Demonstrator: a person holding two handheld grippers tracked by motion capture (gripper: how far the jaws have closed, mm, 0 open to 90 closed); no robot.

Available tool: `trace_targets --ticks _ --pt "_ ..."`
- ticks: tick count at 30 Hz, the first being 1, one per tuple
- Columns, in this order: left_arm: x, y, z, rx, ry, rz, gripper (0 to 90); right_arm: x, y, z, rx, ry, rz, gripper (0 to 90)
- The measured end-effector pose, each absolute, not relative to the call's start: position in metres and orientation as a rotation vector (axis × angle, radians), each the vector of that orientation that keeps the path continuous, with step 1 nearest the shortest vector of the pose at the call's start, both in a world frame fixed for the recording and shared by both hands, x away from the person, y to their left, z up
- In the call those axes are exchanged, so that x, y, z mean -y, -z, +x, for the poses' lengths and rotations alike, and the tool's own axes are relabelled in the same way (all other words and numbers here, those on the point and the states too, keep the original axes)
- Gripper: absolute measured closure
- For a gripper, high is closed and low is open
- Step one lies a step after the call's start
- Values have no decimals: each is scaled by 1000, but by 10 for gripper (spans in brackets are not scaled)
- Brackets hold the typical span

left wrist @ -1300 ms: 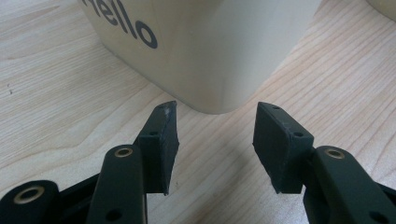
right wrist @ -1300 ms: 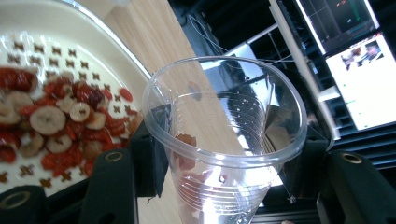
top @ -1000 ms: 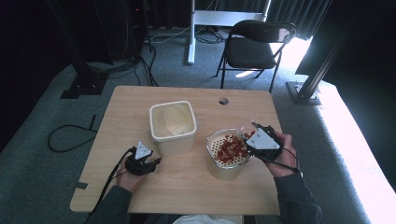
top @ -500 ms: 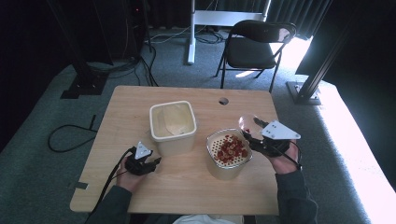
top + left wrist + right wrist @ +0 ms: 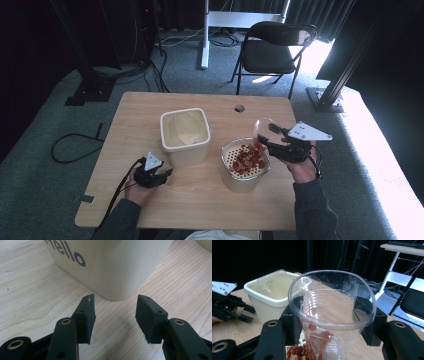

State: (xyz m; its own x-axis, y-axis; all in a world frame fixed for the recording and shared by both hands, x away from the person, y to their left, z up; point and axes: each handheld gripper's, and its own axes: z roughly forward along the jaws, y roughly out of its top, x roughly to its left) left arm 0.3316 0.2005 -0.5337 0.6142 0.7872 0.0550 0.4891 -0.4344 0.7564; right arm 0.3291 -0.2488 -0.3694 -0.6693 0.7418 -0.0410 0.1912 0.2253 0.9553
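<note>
A person sits at a light wooden bench (image 5: 200,195), forearms coming in from the near edge, a two-fingered gripper in each hand.

The right gripper (image 5: 267,141) is held above the bench at the right side, its body roughly level and pointing left across the bench, with the grey three-cornered plate on top. Its fingers (image 5: 289,322) are clamped on a clear plastic cup (image 5: 265,131). In the right gripper view the cup (image 5: 332,315) sits squeezed between the two black fingers, its rim pressed slightly oval and its open mouth facing the camera. Red bits cling to the lower inside wall. From above, the cup is tipped, held just over the right rim of a round cream bowl (image 5: 226,175). The bowl stands on the bench in front of the person and holds red and pale pieces (image 5: 246,160) on a perforated inner floor.

The left gripper (image 5: 164,175) is low at the near left of the bench, the hand wrapped round its body, pointing toward a square cream tub (image 5: 185,152) that stands left of the bowl. In the left gripper view its fingers (image 5: 87,317) stand apart with nothing between them, hovering just above the wood, their tips just short of the tub's rounded corner (image 5: 117,277). Dark lettering shows on the tub's side. Something clear and crumpled lies inside the tub.
</note>
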Motion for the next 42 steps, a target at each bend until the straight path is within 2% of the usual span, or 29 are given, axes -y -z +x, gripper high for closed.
trace_targets --ticks 42 --pt "-201 533 332 -993 -528 2115 507 144 358 363 -2174 -1551 703 418"
